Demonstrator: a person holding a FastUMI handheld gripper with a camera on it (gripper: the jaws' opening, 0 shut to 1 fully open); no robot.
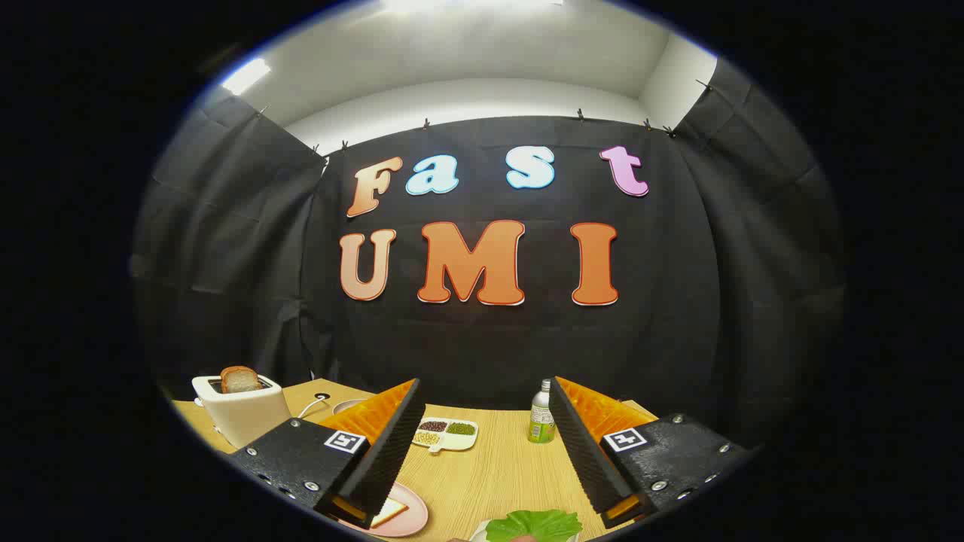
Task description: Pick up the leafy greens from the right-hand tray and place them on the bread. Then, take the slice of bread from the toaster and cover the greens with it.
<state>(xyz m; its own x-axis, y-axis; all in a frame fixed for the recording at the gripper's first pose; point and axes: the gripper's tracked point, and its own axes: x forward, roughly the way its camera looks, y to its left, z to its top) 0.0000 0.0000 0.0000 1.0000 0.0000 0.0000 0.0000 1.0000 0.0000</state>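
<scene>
Greens [533,525] between parted fingers [392,444], apparently trayed.

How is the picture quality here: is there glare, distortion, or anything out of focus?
In the gripper view, strong fisheye distortion bends the table edge and walls; ceiling lights are overexposed; the open gripper, toaster and bottle look sharp, while the greens between its fingers appear slightly soft.

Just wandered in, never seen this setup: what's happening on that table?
A person is holding a gripper over a wooden table, its fingers wide open and gripping nothing. The leafy greens lie close below, between the fingers. A slice of bread waits on a pink plate, and another slice stands in the toaster.
</scene>
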